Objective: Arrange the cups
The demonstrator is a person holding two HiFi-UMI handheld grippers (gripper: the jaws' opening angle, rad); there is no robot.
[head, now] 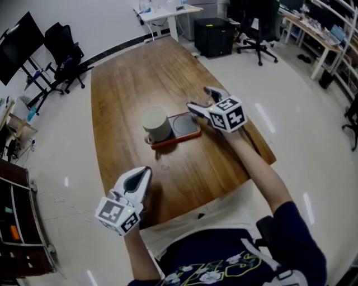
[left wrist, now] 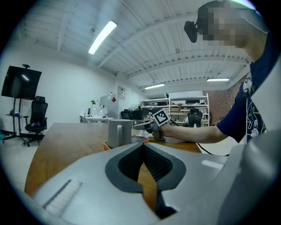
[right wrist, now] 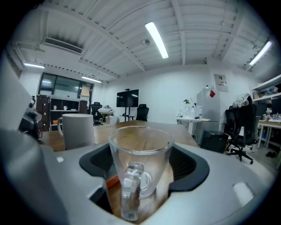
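Note:
A grey mug point(head: 155, 124) stands on the left part of an orange-rimmed tray point(head: 187, 125) in the middle of the wooden table point(head: 140, 78). At the tray's right end is my right gripper point(head: 202, 100), and in the right gripper view point(right wrist: 140, 151) a clear glass cup point(right wrist: 140, 154) fills the space between its jaws. The cup's handle faces the camera, its foot rests on the wood beside the tray's edge point(right wrist: 112, 180), and the pads lie against its sides. My left gripper point(head: 142, 173) hovers near the table's front edge, shut and holding nothing point(left wrist: 142, 147).
Past the table's far end stand a black cabinet point(head: 213, 36), a white desk point(head: 168, 12) and office chairs point(head: 258, 28). More chairs and a screen stand at the far left point(head: 61, 50). Bare wood lies around the tray on all sides.

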